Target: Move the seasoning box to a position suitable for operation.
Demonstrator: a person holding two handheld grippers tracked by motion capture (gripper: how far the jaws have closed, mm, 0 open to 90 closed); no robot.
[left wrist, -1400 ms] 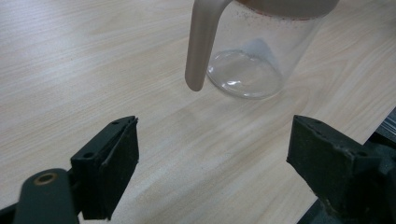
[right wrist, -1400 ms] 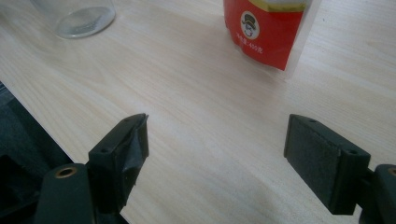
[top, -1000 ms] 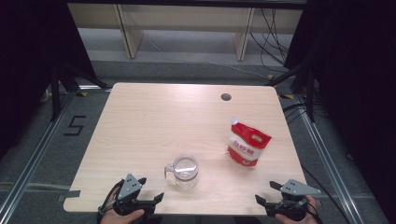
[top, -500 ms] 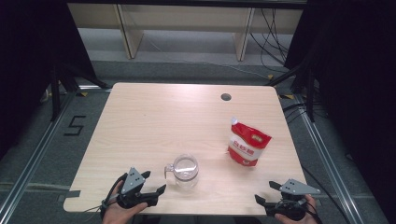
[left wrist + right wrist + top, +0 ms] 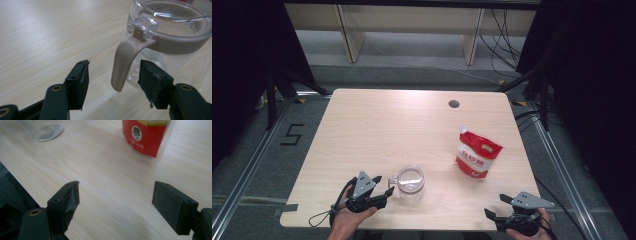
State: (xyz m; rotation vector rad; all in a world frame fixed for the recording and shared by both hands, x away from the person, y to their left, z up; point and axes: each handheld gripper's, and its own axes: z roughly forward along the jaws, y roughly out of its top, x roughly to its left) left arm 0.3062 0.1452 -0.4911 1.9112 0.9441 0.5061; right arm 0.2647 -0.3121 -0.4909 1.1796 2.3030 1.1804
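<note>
A clear glass jug [image 5: 410,182] with a beige band and a clear lid stands near the table's front edge. My left gripper [image 5: 386,186] is just left of it. In the left gripper view the jug [image 5: 170,32] is close, and its beige handle [image 5: 123,62] hangs between the two jaws of the left gripper [image 5: 113,70]. The jaws have just been closing, but gaps remain on both sides of the handle, so the gripper is open. My right gripper [image 5: 496,206] rests wide open at the front right corner with nothing between its fingers [image 5: 116,197].
A red and white pouch [image 5: 478,156] stands right of the jug, also ahead of the right gripper [image 5: 146,135]. A cable hole [image 5: 454,104] sits near the wooden table's [image 5: 377,130] far edge. Bare wood lies between the jug and the far edge.
My left gripper has slid right toward the jug, and its jaws have narrowed around the handle. The right gripper, the jug and the pouch have stayed put.
</note>
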